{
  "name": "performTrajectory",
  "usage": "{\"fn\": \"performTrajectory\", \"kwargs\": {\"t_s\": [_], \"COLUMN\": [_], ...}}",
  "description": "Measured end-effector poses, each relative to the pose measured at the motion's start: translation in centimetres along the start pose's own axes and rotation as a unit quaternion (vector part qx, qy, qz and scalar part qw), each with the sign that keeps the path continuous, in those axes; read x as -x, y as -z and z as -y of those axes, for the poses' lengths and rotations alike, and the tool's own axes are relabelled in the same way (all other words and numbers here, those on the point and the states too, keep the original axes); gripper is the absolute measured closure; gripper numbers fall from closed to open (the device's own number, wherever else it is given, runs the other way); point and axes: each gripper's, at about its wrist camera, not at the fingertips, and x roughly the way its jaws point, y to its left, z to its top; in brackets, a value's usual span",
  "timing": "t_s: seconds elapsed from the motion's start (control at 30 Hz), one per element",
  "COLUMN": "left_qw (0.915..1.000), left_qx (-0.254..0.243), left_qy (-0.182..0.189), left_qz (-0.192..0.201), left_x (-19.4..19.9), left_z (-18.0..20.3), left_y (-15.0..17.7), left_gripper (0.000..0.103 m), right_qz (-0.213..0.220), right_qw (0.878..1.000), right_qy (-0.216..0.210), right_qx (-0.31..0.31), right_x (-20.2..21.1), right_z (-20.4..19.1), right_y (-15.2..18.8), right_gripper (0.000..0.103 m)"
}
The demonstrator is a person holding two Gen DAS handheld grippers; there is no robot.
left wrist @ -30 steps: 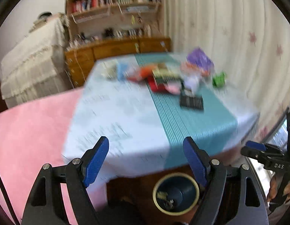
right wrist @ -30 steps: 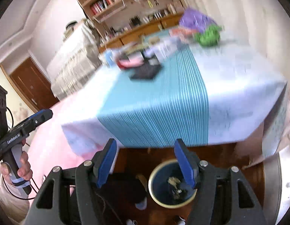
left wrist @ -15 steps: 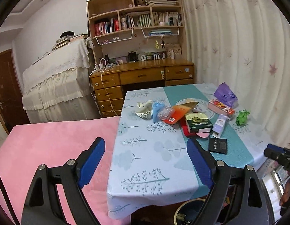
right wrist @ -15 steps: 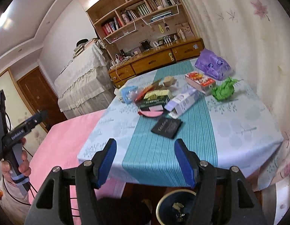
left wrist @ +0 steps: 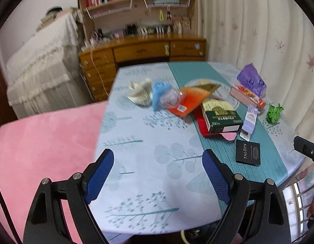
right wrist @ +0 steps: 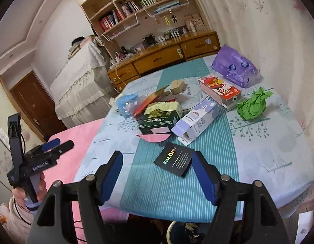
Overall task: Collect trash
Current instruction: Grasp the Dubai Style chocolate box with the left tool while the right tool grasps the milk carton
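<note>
Trash [right wrist: 199,120] strewn across table [right wrist: 279,152], left claw [left wrist: 158,169] wide and empty, right claw [right wrist: 157,170] widening, empty, above black card [right wrist: 174,159]

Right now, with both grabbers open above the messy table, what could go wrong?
1. The flat black card lies thin on the striped teal runner; the right gripper may pinch cloth and tug the pile.
2. The lilac carton leans on the dark green box; lifting one may shift the other.
3. The crumpled green paper lies near the table's right side and could get knocked off.
</note>
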Motion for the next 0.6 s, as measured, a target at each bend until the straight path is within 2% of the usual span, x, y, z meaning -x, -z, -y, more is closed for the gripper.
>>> {"fn": "performTrajectory", "kwargs": {"t_s": [0.2, 0.4, 0.6], "left_qw": [0.9978, 0.9949, 0.9922], "left_qx": [0.008, 0.011, 0.014], "left_qy": [0.052, 0.084, 0.105], "left_qz": [-0.041, -0.054, -0.066], "left_x": [-5.2, -8.5, -10.5], "left_z": [1.4, 3.4, 5.5], "left_y": [-0.8, -3.1, -5.4], "left_gripper": [0.016, 0.016, 0.016], "right_qz": [-0.024, -0.077, -0.101], "right_qw": [0.999, 0.992, 0.979], "right_qy": [0.031, 0.065, 0.104], "right_qx": [-0.01, -0.079, -0.141], "right_x": [-3.7, -8.9, -13.7], "right_z": [1.5, 4.7, 6.8], "right_y": [-1.7, -4.0, -6.6], "right_gripper": [0.032, 0.032, 0.032]}}
